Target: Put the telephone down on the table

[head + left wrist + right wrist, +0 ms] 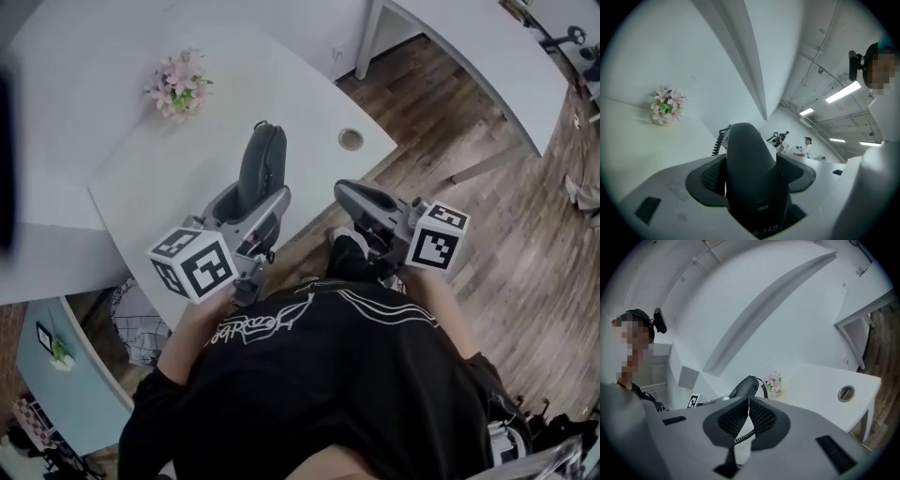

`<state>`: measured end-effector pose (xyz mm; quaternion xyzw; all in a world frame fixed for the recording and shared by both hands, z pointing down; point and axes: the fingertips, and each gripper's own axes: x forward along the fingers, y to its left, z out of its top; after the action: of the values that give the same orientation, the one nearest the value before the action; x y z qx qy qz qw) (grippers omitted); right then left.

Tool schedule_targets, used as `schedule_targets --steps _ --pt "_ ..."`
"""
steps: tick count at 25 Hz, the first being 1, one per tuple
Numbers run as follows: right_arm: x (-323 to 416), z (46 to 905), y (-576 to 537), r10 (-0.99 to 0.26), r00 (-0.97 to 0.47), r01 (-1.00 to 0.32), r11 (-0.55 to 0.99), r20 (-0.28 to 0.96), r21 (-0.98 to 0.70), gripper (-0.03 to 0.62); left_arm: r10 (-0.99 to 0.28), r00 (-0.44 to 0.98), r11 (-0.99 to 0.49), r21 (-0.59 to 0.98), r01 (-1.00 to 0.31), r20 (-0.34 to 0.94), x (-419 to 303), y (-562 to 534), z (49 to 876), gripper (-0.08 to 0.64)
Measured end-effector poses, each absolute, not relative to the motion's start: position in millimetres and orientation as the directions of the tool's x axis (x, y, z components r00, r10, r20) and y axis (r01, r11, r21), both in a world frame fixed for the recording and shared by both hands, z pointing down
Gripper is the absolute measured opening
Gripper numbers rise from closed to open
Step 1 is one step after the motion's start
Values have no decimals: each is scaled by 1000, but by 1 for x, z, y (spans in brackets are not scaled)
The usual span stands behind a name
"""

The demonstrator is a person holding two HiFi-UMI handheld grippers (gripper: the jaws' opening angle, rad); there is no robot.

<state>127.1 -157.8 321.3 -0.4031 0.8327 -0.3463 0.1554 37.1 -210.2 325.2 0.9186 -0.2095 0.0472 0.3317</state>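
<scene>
Left claw [251, 201] gripping telephone [262, 161] over table [300, 94], right claw [344, 191] closed

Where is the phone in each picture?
Head view: the phone sticks up from the left gripper, left of middle.
Left gripper view: the phone is bottom middle, clamped between the jaws.
Right gripper view: the phone is just above the jaws.
Shared landmark: the pink flowers.
</scene>
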Motion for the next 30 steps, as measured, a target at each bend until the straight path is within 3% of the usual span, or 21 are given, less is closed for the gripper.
schedule_targets --steps 12,30 --pt "118 317 -254 -547 -836 -407 573 37 -711 39 -603 748 -521 573 -632 277 17 -273 331 313" --pt "144 366 -336 -348 -933 -284 568 86 -772 38 -707 552 -283 539 -793 442 33 -336 401 313"
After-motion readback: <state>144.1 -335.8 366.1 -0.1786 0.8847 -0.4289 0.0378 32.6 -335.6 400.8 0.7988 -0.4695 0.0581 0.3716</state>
